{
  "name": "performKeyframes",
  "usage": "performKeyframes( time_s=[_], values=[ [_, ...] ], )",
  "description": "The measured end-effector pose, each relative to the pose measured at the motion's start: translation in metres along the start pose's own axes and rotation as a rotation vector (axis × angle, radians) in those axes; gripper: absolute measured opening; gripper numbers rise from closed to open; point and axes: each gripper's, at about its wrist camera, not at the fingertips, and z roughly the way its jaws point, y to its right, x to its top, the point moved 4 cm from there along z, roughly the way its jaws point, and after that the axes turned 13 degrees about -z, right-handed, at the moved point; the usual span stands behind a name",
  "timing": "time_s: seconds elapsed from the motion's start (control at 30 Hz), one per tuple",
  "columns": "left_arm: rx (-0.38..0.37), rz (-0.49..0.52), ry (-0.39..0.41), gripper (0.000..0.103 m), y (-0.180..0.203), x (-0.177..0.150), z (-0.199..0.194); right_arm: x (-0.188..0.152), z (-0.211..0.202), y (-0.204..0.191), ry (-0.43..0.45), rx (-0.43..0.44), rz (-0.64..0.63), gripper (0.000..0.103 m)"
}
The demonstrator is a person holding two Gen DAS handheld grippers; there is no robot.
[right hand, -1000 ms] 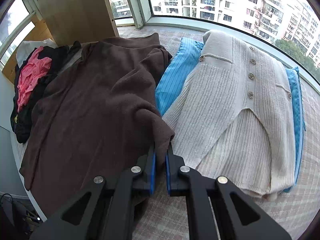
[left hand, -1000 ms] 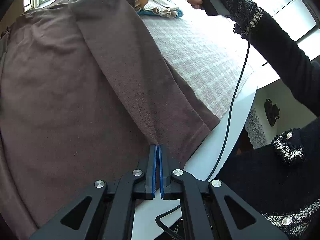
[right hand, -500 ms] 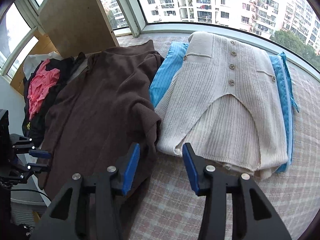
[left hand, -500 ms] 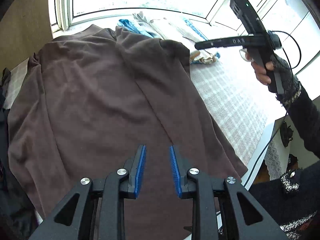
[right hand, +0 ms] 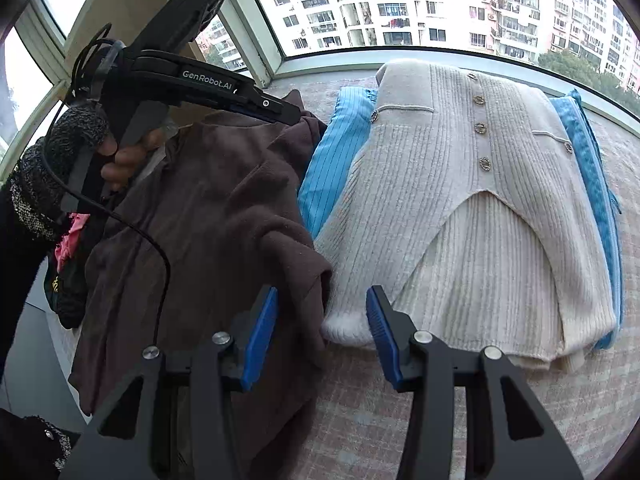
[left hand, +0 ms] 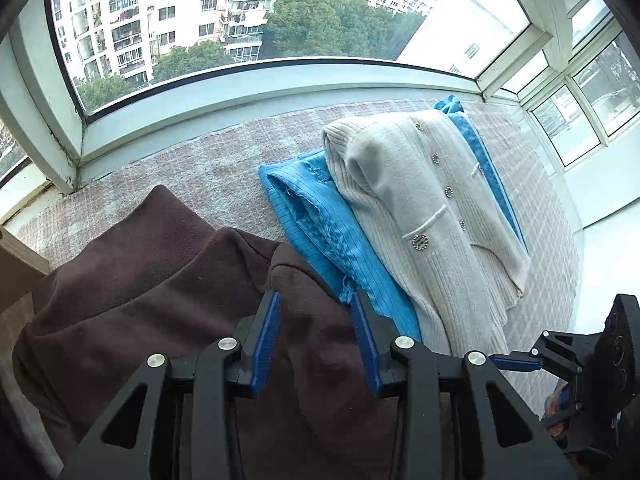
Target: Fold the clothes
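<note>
ITEM: brown garment (right hand: 224, 216). Loc: left part of the counter (right hand: 400, 420), on a pale checked cloth cover, just beside a stack of cream cardigan (right hand: 472, 208) over blue striped garment (right hand: 332, 160). Its right edge touches the blue one. Lies partly doubled, w/ a flap laid over the body and a bunched corner at the near right edge; wrinkled, not squared off.

HANDLING (est.): soft, fleecy, limp. Medium weight, drapes and sags, won't hold a crease by itself. Not slippery; nap should grip well against the blue pads. No fragility seen. Likely to drag the checked cover if pulled flat along it.

WHERE TO TAKE HOLD (est.): at edges or corners, pinching through both layers of a fold; the bunched corner near the right tool and the far rounded fold near the left tool look most accessible. Mid-panel pinch would only tent the cloth.

TOOLS: left hand-held gripper (left hand: 316, 336), jaws apart, over the far fold of the brown piece, holding nothing. Right hand-held gripper (right hand: 320, 332), jaws apart, straddling the brown corner and cardigan hem, holding nothing.

STAGE: fits either mid-fold or a rough fold awaiting tidy-up; can't tell which.

ALSO: dark and pink clothes pile (right hand: 68, 256) at far left.
</note>
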Motion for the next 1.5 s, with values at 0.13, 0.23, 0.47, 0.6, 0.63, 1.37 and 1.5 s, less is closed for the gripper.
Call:
performKeyframes(
  time_s=[0.13,0.23,0.47,0.6,0.63,1.37,1.5],
  values=[
    [0.024,0.024,-0.086,0.033,-0.006,0.009,0.032,0.000,0.003,-0.002,-0.012,-0.004,-0.008,0.046],
    [-0.029,0.027,-0.081,0.019,-0.007,0.007,0.035,0.001,0.003,-0.009,0.000,-0.033,-0.041,0.025],
    [-0.199,-0.025,0.047,0.009,-0.023,-0.002,-0.003,0.001,-0.014,-0.029,0.028,-0.033,-0.108,0.007],
    [-0.260,-0.041,0.114,0.009,-0.024,0.001,-0.020,-0.007,-0.026,-0.020,0.038,-0.064,-0.068,0.007],
    [-0.266,-0.039,0.116,0.009,-0.022,0.003,-0.018,-0.010,-0.027,-0.014,0.030,-0.071,-0.046,0.007],
    [0.014,-0.082,0.426,0.038,-0.099,-0.168,-0.257,0.055,-0.091,-0.103,0.131,-0.036,-0.248,0.031],
    [0.101,-0.234,0.470,0.039,-0.138,-0.295,-0.309,0.075,-0.081,-0.146,0.145,0.058,-0.307,0.035]
  ],
)
